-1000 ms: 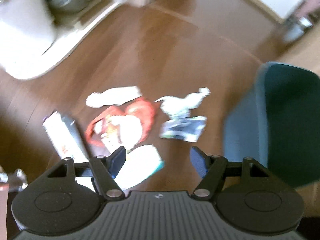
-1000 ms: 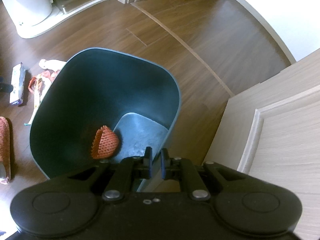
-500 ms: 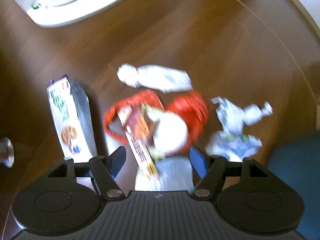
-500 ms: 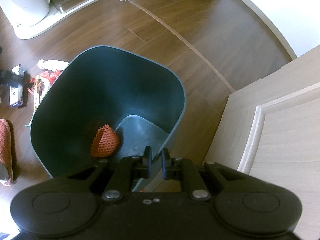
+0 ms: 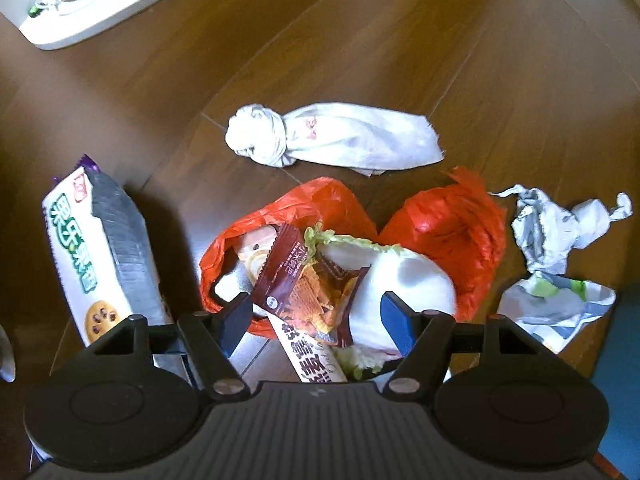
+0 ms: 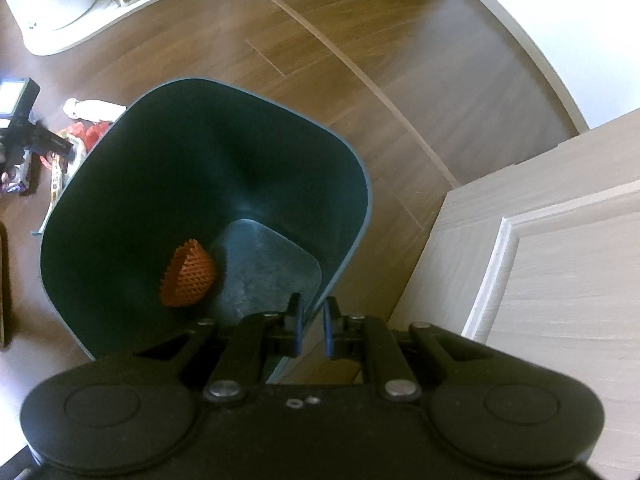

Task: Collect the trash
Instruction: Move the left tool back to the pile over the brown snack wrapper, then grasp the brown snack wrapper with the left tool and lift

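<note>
Two hand-held grippers are mine. My left hand-held gripper [image 5: 316, 318] points down at the floor [image 5: 360, 52] with its jaws wide, a brown snack wrapper [image 5: 308, 280] and a red plastic bag [image 5: 444, 228] lying between and beneath them, nothing clamped. A knotted white cloth [image 5: 332, 138], a biscuit packet [image 5: 96, 256] and crumpled paper [image 5: 556, 232] lie around. My right hand-held gripper [image 6: 311, 330] is pinched narrow onto the rim of the dark green bin [image 6: 120, 208], which holds an orange foam net [image 6: 188, 274].
</note>
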Action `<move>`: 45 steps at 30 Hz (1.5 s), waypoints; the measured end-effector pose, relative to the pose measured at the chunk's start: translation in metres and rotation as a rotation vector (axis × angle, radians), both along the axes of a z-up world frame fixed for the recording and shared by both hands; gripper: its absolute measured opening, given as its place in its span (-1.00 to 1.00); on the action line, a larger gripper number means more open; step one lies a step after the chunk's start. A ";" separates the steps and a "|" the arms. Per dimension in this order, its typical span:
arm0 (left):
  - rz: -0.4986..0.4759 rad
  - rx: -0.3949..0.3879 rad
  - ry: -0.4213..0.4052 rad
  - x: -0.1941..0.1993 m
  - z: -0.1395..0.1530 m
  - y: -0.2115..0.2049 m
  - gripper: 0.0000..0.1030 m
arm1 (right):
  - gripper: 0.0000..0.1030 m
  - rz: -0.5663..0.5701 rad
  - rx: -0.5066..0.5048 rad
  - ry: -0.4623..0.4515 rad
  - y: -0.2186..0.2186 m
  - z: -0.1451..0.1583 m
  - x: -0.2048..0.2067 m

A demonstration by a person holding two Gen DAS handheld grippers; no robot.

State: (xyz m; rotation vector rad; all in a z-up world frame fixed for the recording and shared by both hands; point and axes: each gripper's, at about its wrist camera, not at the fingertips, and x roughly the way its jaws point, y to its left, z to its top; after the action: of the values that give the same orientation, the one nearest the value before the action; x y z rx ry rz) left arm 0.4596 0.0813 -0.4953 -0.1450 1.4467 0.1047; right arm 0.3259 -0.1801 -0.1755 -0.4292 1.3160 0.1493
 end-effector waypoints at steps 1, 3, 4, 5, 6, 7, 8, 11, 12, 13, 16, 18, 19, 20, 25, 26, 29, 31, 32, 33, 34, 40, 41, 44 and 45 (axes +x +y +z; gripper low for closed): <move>-0.005 -0.001 0.003 0.000 -0.003 0.001 0.34 | -0.81 0.000 -0.003 -0.002 0.000 0.000 0.000; -0.009 -0.010 0.001 0.000 -0.006 0.003 0.33 | -0.81 -0.002 -0.007 -0.003 0.000 -0.001 0.000; -0.008 -0.018 -0.003 -0.001 -0.007 0.005 0.20 | -0.81 -0.003 -0.008 -0.004 0.002 -0.002 0.000; -0.004 -0.032 -0.003 -0.001 -0.007 0.008 0.05 | -0.81 -0.002 -0.007 -0.005 0.002 -0.002 -0.001; 0.000 -0.041 -0.003 -0.001 -0.007 0.010 -0.01 | -0.81 -0.003 -0.006 -0.005 0.002 -0.002 0.000; 0.002 -0.053 -0.004 -0.002 -0.006 0.012 -0.06 | -0.81 -0.004 -0.005 -0.007 0.002 -0.002 -0.001; -0.004 -0.063 -0.009 -0.002 -0.005 0.013 -0.13 | -0.81 -0.004 -0.004 -0.009 0.001 -0.002 -0.001; -0.030 -0.064 -0.022 -0.003 -0.001 0.010 -0.37 | -0.81 -0.008 0.002 -0.013 -0.001 -0.002 -0.003; -0.035 -0.065 -0.027 -0.003 0.001 0.008 -0.39 | -0.81 -0.010 0.005 -0.014 -0.002 -0.002 -0.003; -0.035 -0.068 -0.033 -0.004 0.003 0.008 -0.42 | -0.81 -0.012 0.009 -0.015 -0.002 -0.001 -0.003; -0.007 -0.091 -0.048 -0.007 0.011 0.011 -0.54 | -0.81 -0.015 0.020 -0.018 -0.005 0.001 -0.002; 0.015 -0.106 -0.054 -0.012 0.019 0.014 -0.57 | -0.81 -0.015 0.023 -0.021 -0.007 0.001 -0.002; 0.017 -0.115 -0.057 -0.015 0.023 0.015 -0.57 | -0.81 -0.014 0.024 -0.024 -0.008 0.001 -0.002; 0.018 -0.122 -0.060 -0.018 0.029 0.015 -0.58 | -0.81 -0.016 0.026 -0.026 -0.009 0.001 -0.002; -0.009 -0.163 -0.094 -0.036 0.069 0.009 -0.58 | -0.82 -0.018 0.035 -0.040 -0.008 0.003 -0.004; -0.026 -0.156 -0.104 -0.038 0.077 0.005 -0.58 | -0.82 -0.017 0.036 -0.044 -0.007 0.004 -0.005; -0.064 -0.172 -0.139 -0.048 0.109 -0.008 -0.58 | -0.83 -0.023 0.049 -0.058 -0.007 0.007 -0.006; -0.086 -0.176 -0.164 -0.053 0.129 -0.019 -0.58 | -0.83 -0.024 0.055 -0.069 -0.006 0.008 -0.007; -0.102 -0.187 -0.182 -0.056 0.142 -0.026 -0.58 | -0.84 -0.025 0.060 -0.073 -0.005 0.009 -0.007; -0.112 -0.190 -0.197 -0.058 0.151 -0.033 -0.58 | -0.84 -0.025 0.067 -0.075 -0.004 0.011 -0.007; -0.127 -0.194 -0.213 -0.061 0.162 -0.041 -0.58 | -0.84 -0.024 0.073 -0.076 -0.004 0.012 -0.007; -0.252 -0.205 -0.329 -0.085 0.223 -0.092 -0.57 | -0.85 -0.016 0.108 -0.094 0.001 0.018 -0.008; -0.272 -0.212 -0.347 -0.089 0.231 -0.099 -0.57 | -0.85 -0.013 0.113 -0.096 0.003 0.018 -0.008; -0.330 -0.248 -0.367 -0.095 0.250 -0.121 -0.57 | -0.85 -0.001 0.120 -0.098 0.004 0.020 -0.009; -0.351 -0.260 -0.369 -0.096 0.255 -0.129 -0.57 | -0.85 0.002 0.120 -0.099 0.006 0.020 -0.009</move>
State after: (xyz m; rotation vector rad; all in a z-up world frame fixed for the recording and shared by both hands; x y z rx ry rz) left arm 0.3633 -0.0478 -0.2408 -0.1133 1.0926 -0.3809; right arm 0.3168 -0.1739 -0.1560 -0.3314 1.2026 0.2052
